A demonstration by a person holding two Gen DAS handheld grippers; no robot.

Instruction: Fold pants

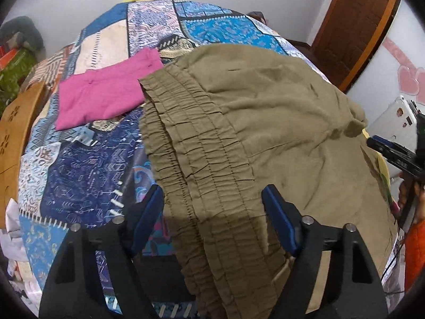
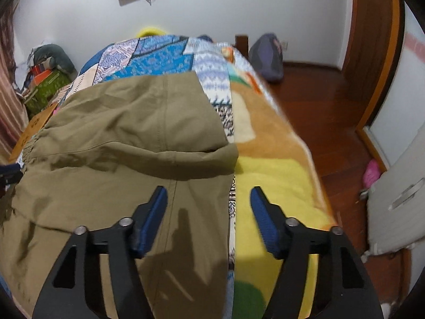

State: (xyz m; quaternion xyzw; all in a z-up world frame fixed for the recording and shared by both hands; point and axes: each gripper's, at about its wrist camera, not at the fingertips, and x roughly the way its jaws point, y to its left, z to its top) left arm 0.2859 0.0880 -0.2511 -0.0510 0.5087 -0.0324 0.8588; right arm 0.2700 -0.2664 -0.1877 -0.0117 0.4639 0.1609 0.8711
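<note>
The olive pants [image 1: 265,122] are lying spread on the patchwork bed [image 1: 87,159]. The left hand-held gripper [image 1: 212,199] is hovering open over the waistband; the right hand-held gripper [image 2: 208,202] is hovering open over the leg edge.

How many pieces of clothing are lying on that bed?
2. The olive pants are spread across the near side of the bed, and a folded pink garment sits further back to their left. Others could be hidden underneath.

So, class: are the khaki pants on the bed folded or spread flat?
Partly folded. The khaki pants show one layer doubled over another, its folded edge crossing the right wrist view; the elastic waistband lies exposed.
</note>
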